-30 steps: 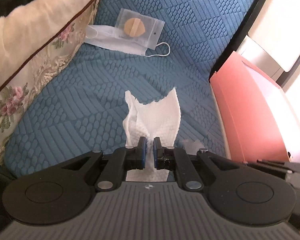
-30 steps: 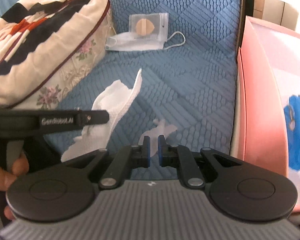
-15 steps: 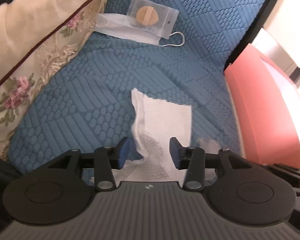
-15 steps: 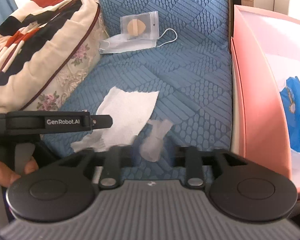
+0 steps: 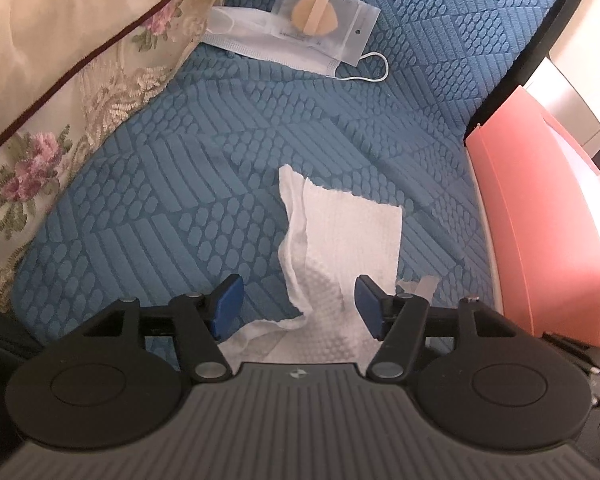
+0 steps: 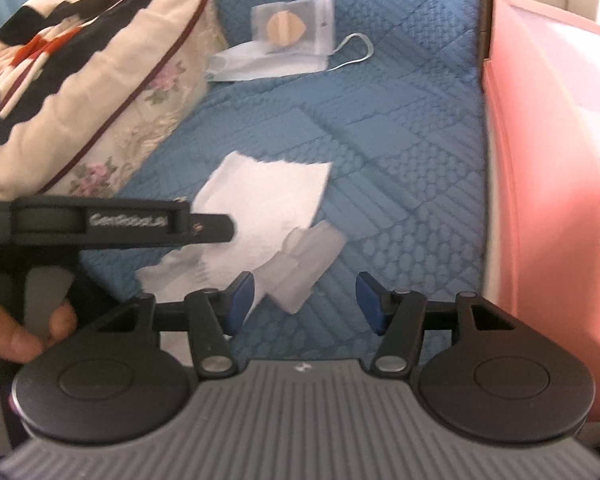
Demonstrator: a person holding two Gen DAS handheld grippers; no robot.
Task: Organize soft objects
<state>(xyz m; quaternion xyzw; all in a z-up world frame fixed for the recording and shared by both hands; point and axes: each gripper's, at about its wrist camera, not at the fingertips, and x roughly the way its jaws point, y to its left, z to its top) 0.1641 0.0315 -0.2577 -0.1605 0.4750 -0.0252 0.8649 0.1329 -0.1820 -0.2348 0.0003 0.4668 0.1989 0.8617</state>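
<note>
White paper towel [image 5: 340, 240] lies loose mid-cushion [image 5: 180, 184] near its front edge, left gripper [image 5: 298, 302] and right gripper [image 6: 304, 300] jaws just opened, nothing clamped; a regrab could catch one layer, unfolding it.

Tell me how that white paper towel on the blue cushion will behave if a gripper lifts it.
The paper towel likely flops and drapes: it already lies creased and curled. It looks thin, probably very light. Its ragged edge suggests it could tear.

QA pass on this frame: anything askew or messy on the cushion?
Yes. The white paper towel lies crumpled, one edge curled up, with a small torn scrap beside it. Both grippers have just been opening, nothing pinched.
</note>
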